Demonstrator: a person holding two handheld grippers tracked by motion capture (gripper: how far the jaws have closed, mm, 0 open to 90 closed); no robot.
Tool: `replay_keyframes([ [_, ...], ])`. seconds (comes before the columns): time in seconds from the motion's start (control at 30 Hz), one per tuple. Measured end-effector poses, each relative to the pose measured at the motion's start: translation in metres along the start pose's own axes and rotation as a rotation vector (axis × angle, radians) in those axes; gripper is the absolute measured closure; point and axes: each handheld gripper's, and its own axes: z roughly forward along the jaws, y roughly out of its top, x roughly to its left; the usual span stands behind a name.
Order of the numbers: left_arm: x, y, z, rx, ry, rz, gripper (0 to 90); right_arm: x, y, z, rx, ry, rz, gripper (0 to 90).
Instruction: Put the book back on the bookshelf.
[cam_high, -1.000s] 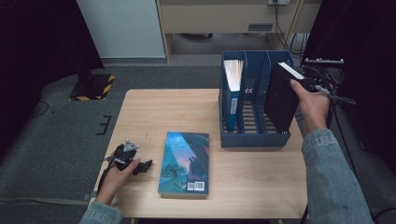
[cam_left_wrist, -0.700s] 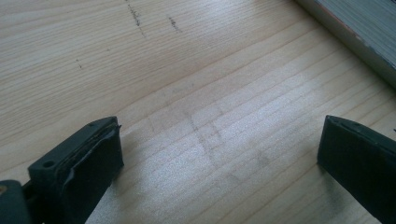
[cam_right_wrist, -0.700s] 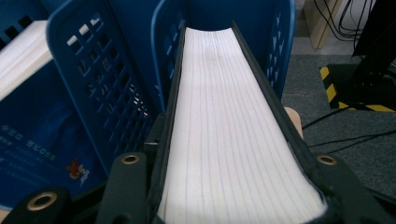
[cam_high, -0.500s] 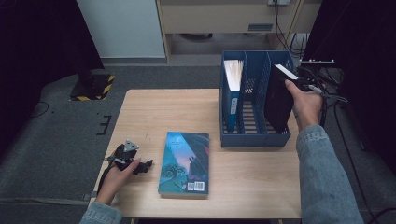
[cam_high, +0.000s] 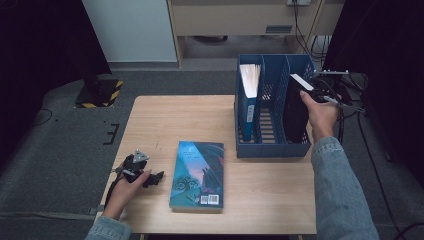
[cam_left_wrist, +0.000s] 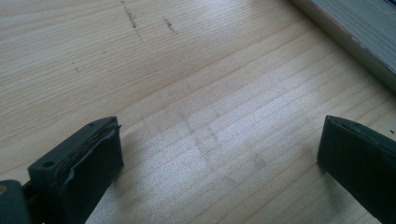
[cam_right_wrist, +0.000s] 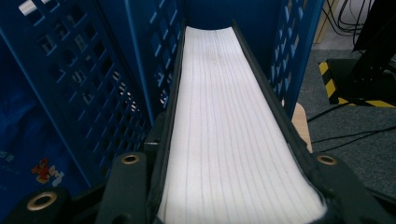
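My right gripper (cam_high: 306, 89) pinches the black book (cam_high: 295, 112) upright in the blue rack's (cam_high: 272, 147) right compartment, apparently seated. Left gripper (cam_high: 150, 178) rests near-left on the counter (cam_high: 260, 190), fingers (cam_left_wrist: 84, 163) spread.

Light wooden counter (cam_high: 165, 120), grain running lengthwise, a few dark scuffs near its left edge. Below and around it, grey carpet floor (cam_high: 65, 165). Far to the left, a black-and-yellow striped base (cam_high: 97, 93) standing on that floor. Behind the counter, a pale panel (cam_high: 127, 30) beside a beige cabinet (cam_high: 240, 17) with a small vent. At far right, black cables (cam_high: 320, 45) trailing down into shadow. Deep darkness along both sides; soft overhead light falling on the counter.
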Motion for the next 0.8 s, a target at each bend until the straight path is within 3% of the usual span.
replay_keyframes([
  [0.23,0.0,0.0,0.0,-0.002,-0.002,0.0,0.0,-0.002,-0.009,0.009,0.009,-0.014,0.01,52.7],
  [0.57,-0.001,0.001,0.001,-0.002,-0.005,0.003,0.0,-0.001,-0.013,0.012,-0.035,-0.013,0.014,52.6],
  [0.8,-0.001,0.001,0.001,0.0,-0.005,0.007,0.0,-0.006,-0.018,0.007,-0.008,-0.003,0.015,52.2],
])
